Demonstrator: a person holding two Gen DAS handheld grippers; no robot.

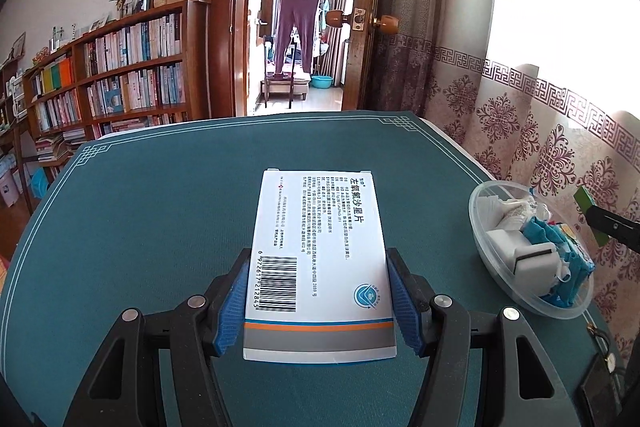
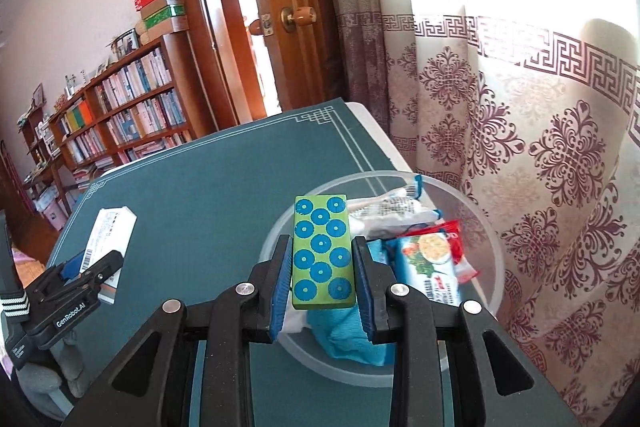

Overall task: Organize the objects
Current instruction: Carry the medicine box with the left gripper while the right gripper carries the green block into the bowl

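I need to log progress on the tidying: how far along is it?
Done: the bowl already holds a snack packet, a blue cloth and other small items. In hand: the right gripper holds a green tile above the bowl; the left gripper holds a white box over the table. Left: both still need placing. Nothing else loose is visible.

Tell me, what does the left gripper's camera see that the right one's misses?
Only the left wrist view shows the hallway with hanging purple trousers and the medicine box's barcode. Only the right wrist view shows the green block's blue-dotted face and a snack packet. Both show the medicine box, clear bowl, teal mat and bookshelf.
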